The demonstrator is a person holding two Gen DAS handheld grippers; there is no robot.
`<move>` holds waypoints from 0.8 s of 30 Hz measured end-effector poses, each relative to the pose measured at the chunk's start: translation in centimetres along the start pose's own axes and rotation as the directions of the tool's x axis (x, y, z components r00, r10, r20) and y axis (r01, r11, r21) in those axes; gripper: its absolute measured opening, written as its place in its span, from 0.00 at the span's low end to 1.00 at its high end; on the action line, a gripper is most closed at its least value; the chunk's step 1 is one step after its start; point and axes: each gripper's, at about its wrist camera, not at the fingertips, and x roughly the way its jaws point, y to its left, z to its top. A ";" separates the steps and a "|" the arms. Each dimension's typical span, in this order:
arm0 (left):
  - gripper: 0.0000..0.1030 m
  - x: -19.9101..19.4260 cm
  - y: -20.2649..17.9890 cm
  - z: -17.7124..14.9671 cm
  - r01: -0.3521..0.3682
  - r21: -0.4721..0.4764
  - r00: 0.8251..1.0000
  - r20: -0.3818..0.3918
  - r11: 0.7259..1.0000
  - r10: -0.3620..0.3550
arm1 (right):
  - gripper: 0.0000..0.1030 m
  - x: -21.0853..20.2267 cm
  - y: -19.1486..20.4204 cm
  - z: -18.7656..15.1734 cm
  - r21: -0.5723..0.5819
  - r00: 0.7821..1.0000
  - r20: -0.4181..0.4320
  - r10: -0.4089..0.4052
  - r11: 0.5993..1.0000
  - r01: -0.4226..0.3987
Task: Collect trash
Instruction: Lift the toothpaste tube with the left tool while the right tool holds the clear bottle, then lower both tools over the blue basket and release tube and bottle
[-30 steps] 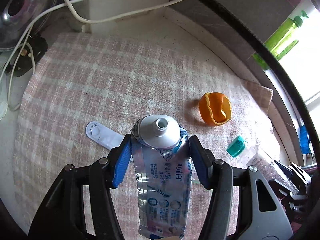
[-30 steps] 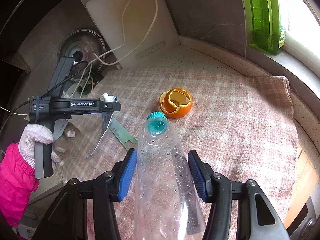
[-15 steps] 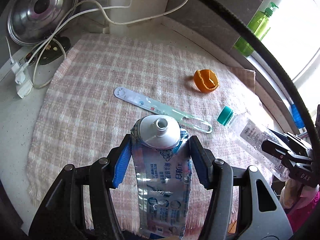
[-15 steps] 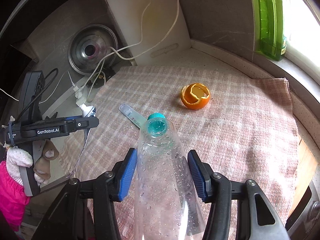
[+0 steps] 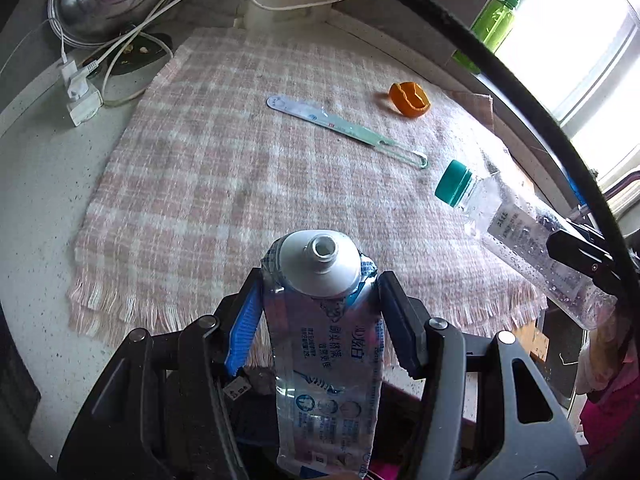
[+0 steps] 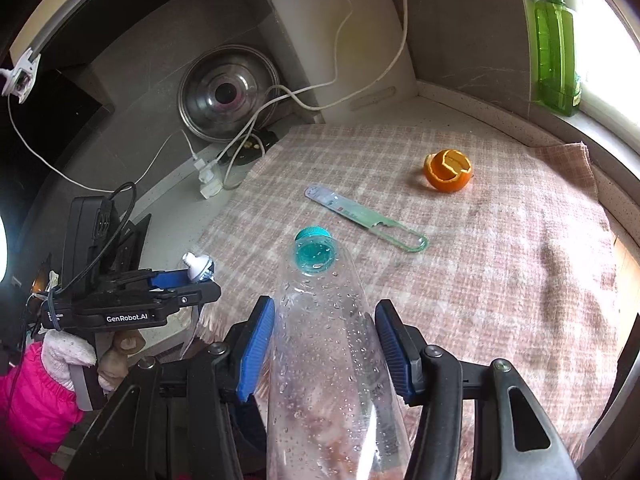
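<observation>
Left black two-finger gripper with blue pads: pointing steeply down, jaws clamped on flattened silver-blue toothpaste tube. Right black two-finger gripper with blue pads: angled down, jaws clamped on clear plastic bottle with teal cap. White-gloved left hand, pink sleeve, gripping handle.

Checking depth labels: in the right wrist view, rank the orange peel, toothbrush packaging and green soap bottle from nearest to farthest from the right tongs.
1. Toothbrush packaging, lying on the checked cloth just ahead of the right tongs.
2. Orange peel, farther back on the cloth, to the right.
3. Green soap bottle, on the window ledge, far right.
</observation>
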 end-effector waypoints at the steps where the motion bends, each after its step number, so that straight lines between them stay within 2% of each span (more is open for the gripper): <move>1: 0.57 -0.2 0.3 -0.7 0.003 -0.001 1.000 -0.003 1.000 -0.003 | 0.53 -0.1 0.7 -0.5 -0.003 1.000 -0.004 0.003 1.000 -0.003; 7: 0.57 -0.5 2.3 -4.6 0.011 -0.022 1.000 -0.029 1.000 -0.011 | 0.53 -0.5 3.9 -3.6 -0.001 0.999 -0.030 0.018 1.000 -0.018; 15: 0.57 0.2 4.6 -9.3 0.031 -0.074 0.998 -0.059 0.997 -0.036 | 0.53 0.6 6.9 -8.5 0.003 0.992 -0.120 0.033 0.999 -0.033; 19: 0.57 1.1 4.5 -11.0 -0.004 -0.036 0.998 -0.068 0.999 0.001 | 0.53 1.8 7.9 -10.3 0.000 0.986 -0.162 0.032 0.999 -0.033; 24: 0.57 2.0 4.4 -12.4 -0.010 -0.013 0.998 -0.062 1.000 0.009 | 0.53 3.1 9.2 -11.9 -0.018 0.978 -0.206 0.016 1.000 -0.020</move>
